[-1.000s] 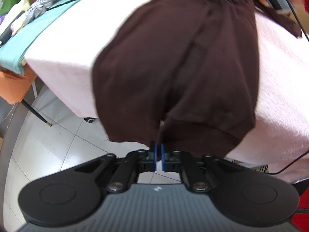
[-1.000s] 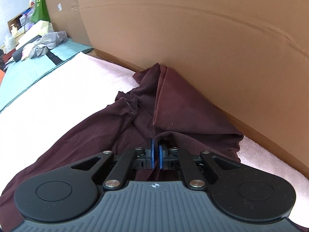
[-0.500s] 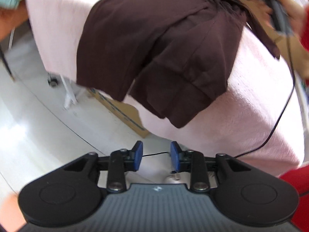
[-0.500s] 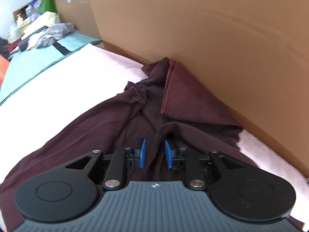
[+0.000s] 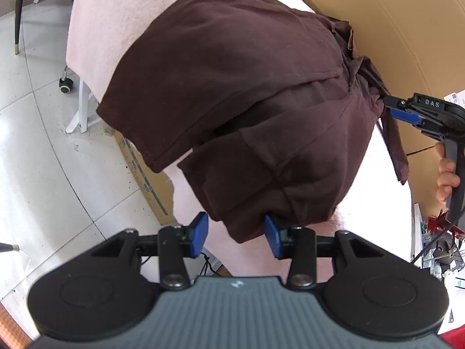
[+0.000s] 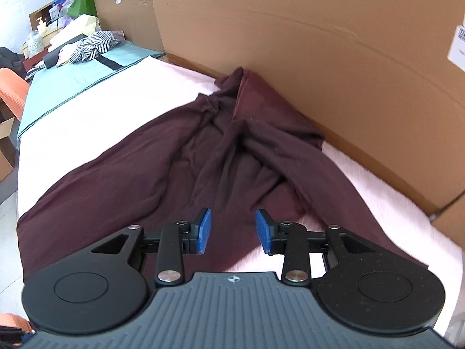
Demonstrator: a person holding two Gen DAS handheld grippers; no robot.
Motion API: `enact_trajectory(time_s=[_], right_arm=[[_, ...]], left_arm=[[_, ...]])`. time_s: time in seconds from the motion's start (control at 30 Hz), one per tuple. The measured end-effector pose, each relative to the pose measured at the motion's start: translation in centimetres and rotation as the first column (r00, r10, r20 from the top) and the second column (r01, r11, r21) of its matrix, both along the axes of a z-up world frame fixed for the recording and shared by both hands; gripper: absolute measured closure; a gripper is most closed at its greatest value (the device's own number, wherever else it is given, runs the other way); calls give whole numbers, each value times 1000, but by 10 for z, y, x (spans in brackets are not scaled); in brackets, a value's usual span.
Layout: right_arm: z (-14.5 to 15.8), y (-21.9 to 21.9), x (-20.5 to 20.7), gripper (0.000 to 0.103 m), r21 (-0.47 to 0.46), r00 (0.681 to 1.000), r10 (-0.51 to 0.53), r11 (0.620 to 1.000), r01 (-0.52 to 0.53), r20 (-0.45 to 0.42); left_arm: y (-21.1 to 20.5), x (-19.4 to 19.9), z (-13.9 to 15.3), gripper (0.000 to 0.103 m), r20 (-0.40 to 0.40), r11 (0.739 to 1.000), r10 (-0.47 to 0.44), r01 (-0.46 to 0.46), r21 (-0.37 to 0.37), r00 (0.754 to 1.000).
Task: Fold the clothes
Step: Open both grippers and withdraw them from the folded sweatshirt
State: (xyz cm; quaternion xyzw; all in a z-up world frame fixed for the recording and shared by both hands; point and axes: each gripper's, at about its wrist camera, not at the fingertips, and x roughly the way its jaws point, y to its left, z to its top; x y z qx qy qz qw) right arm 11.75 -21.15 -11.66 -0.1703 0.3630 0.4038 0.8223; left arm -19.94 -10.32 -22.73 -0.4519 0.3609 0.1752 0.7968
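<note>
1. Dark maroon garment (image 5: 232, 93) spread over the pink table cover (image 5: 96, 29), near hem draped off the table's near edge, far end bunched against the cardboard wall (image 6: 290, 43).
2. Let go at both ends compared with a second ago: then pinched tight, now lying free. Looks like the end of one pull or fold, with a fresh grip wanted before the next.
3. Still rumpled in the middle, seen from the right wrist: a ridge of folds running toward the far end (image 6: 232, 133), so flattening far from done.
4. Left gripper (image 5: 236, 234): jaws just been opening, now standing about half apart. Hem hanging down between the blue pads; right-hand pad looks to brush the cloth, left-hand pad clear of it. No pinch, nothing held.
5. Right gripper (image 6: 234, 229): jaws likewise just been opening, about half apart, hovering over the garment's near part with cloth showing below the gap. Pads clear, nothing gripped.
6. Same right gripper also visible from the left wrist (image 5: 407, 113), at the garment's right-hand bunched end beside a trailing strip, fingers (image 5: 446, 174) of a hand on its handle.
7. Further out: tiled floor (image 5: 43, 145) to the left, a teal cloth (image 6: 72, 84) with striped clothes (image 6: 96, 43) at the table's far left.
</note>
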Motion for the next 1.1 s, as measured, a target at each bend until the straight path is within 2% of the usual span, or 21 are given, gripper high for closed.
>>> enact_trajectory(time_s=[0.3, 0.4, 0.43, 0.5, 0.67, 0.77, 0.93, 1.03, 1.1], right_arm=[[-10, -6, -6, 66, -25, 999, -10, 1000, 9, -35], [-13, -4, -7, 66, -32, 999, -11, 999, 10, -47], [-14, -4, -8, 66, -33, 999, -9, 999, 8, -50], [-15, -3, -10, 66, -34, 999, -5, 999, 3, -53], [-14, 0, -18, 66, -40, 1000, 15, 999, -16, -18], [-13, 3, -24, 66, -63, 999, 43, 997, -42, 18], [-13, 4, -29, 66, -71, 997, 64, 996, -62, 32], [-14, 4, -31, 66, -69, 997, 69, 995, -67, 28], [-14, 3, -32, 66, -65, 997, 70, 996, -68, 25]], left_arm=[[23, -14, -14, 59, 86, 983, 111, -96, -157, 990], [25, -17, -11, 57, 99, 981, 134, -118, -153, 986], [25, -18, -11, 48, 93, 981, 145, -130, -145, 985], [25, -18, -14, 43, 84, 977, 163, -149, -149, 983], [28, -7, -20, 44, 87, 980, 134, -118, -162, 987], [26, -2, -21, 54, 100, 981, 122, -105, -161, 988], [22, -4, -13, 86, 123, 985, 99, -80, -152, 987], [18, -6, -7, 99, 131, 989, 89, -72, -132, 987], [16, -9, -6, 99, 134, 989, 87, -69, -134, 987]])
